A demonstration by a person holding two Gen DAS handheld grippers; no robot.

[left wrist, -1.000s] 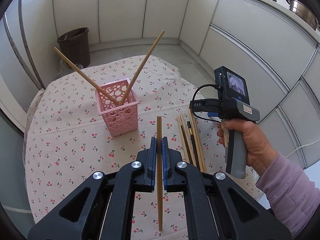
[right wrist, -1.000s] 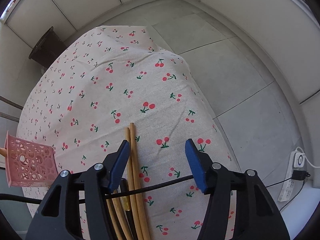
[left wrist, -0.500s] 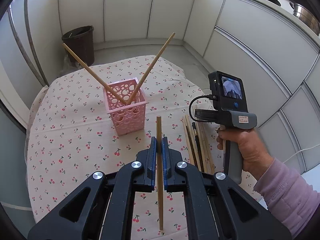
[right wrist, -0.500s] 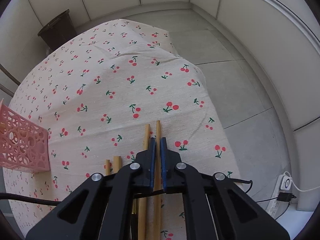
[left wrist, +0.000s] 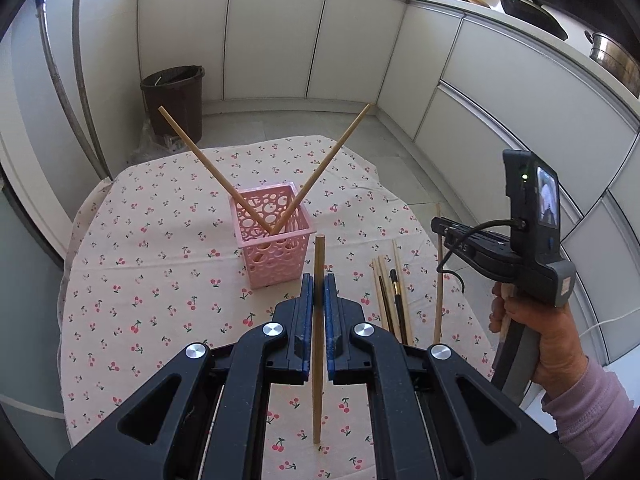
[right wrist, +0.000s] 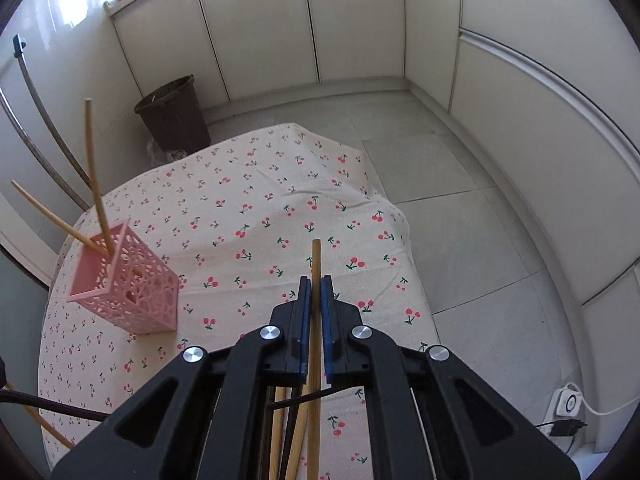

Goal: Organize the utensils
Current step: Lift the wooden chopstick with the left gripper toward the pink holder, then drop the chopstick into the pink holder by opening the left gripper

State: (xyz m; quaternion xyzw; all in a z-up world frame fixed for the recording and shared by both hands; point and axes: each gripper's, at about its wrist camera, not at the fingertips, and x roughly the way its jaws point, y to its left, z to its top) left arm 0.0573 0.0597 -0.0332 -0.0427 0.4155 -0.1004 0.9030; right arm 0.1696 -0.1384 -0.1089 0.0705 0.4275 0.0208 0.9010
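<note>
A pink perforated basket (left wrist: 274,246) stands on the cherry-print tablecloth (left wrist: 160,240) with two wooden chopsticks (left wrist: 214,170) leaning out of it in a V. It also shows in the right wrist view (right wrist: 128,286). My left gripper (left wrist: 319,294) is shut on a wooden chopstick (left wrist: 318,344), held upright just in front of the basket. My right gripper (right wrist: 315,296) is shut on another wooden chopstick (right wrist: 315,344), lifted above the table at the right; that chopstick also shows in the left wrist view (left wrist: 439,276). Several chopsticks (left wrist: 390,292) lie on the cloth between the grippers.
A dark waste bin (left wrist: 174,100) stands on the floor beyond the table. White cabinets (left wrist: 280,36) line the back and right. The table's right edge (right wrist: 412,264) drops to a tiled floor, where a power strip (right wrist: 568,404) lies.
My right gripper closed on a chopstick from the pile and lifted it off the cloth. My left gripper rose and pulled back slightly with its chopstick.
</note>
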